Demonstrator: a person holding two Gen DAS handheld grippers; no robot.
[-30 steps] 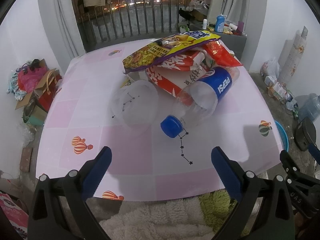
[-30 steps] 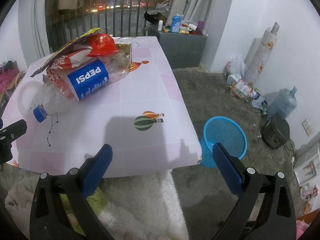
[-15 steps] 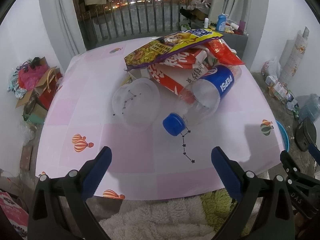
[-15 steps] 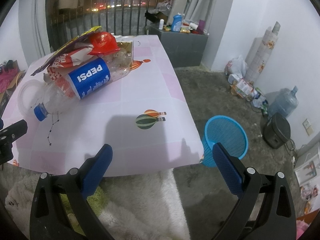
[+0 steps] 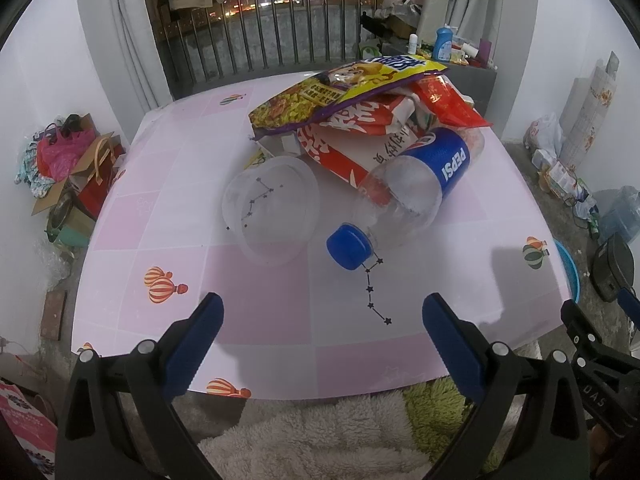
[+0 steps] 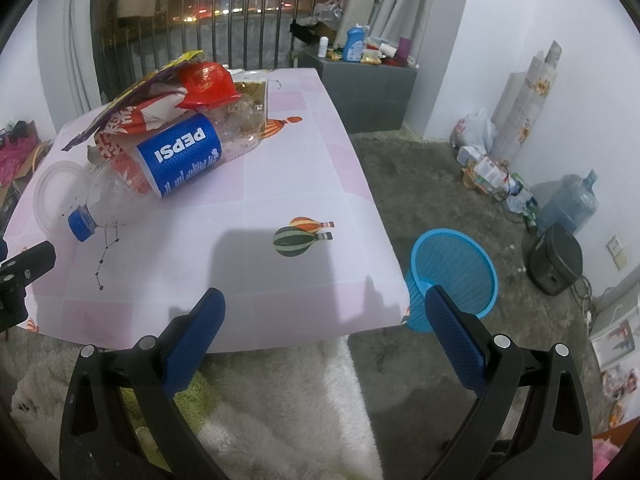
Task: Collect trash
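Change: left gripper (image 5: 322, 320) has edged nearer the trash pile; right gripper (image 6: 324, 314) barely shifted.
Grippers: both spread wide, empty, at the table's (image 5: 256, 320) near edge.
Pepsi bottle (image 5: 416, 184): on its side, cap toward the left gripper, touching clear tub (image 5: 272, 208).
Snack bags (image 5: 340, 92): stacked on the bottle.
Right view only: blue bin (image 6: 456, 268) on the floor beside the table corner.

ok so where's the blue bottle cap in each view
Left wrist view: the blue bottle cap sits just right of centre, facing the camera, beside the clear plastic cup.
Right wrist view: the cap is at the far left, mid-height.
Shared landmark: the Pepsi bottle it closes, lying on the pink table.
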